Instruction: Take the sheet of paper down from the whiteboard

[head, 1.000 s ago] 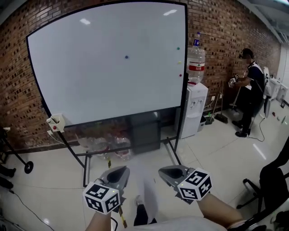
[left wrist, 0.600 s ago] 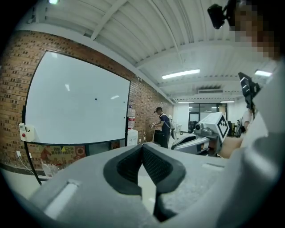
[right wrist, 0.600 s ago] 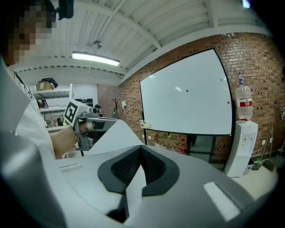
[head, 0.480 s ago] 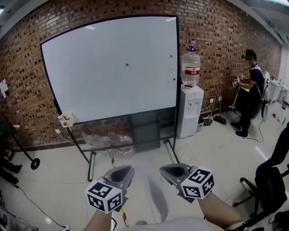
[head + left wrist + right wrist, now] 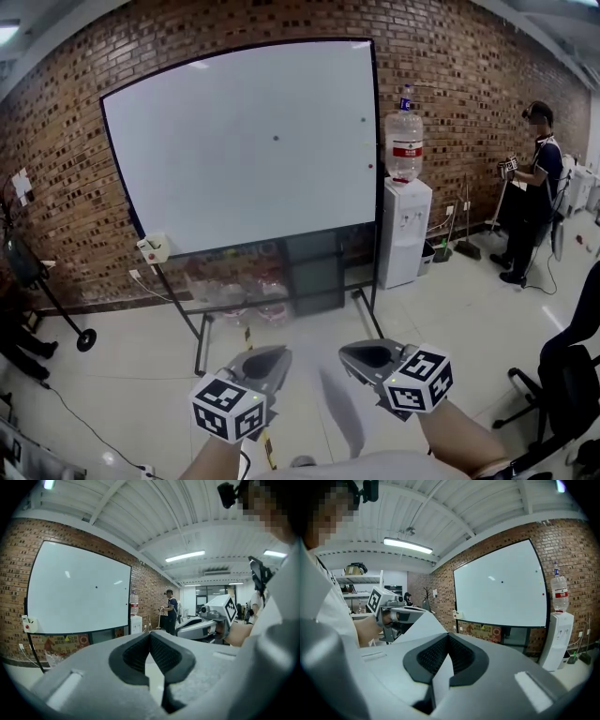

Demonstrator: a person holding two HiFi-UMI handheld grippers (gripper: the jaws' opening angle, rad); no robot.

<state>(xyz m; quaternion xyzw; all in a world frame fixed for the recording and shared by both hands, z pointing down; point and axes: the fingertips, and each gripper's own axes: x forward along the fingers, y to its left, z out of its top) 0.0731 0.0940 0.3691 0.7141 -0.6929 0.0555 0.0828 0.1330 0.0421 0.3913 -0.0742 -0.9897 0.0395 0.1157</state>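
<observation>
The whiteboard [image 5: 244,150] stands on its wheeled frame against the brick wall and is bare except for a few small magnets [image 5: 275,138]. Low in the head view, the sheet of paper [image 5: 314,389] hangs between my two grippers, well away from the board. My left gripper [image 5: 267,361] is shut on its left edge and my right gripper [image 5: 361,354] on its right edge. In the left gripper view a white strip of paper [image 5: 152,681] is pinched in the shut left gripper [image 5: 150,637]. The right gripper view shows the paper [image 5: 440,677] clamped in the right gripper [image 5: 449,637].
A water dispenser [image 5: 405,230] with a bottle on top stands right of the board. A person [image 5: 534,187] stands at the far right by the wall. A black office chair [image 5: 572,375] is at my right. A wheeled stand [image 5: 56,319] is at the left.
The whiteboard has become smaller and shifted right in the head view as I backed away. Both grippers stay shut on the paper, held together in front of me.
</observation>
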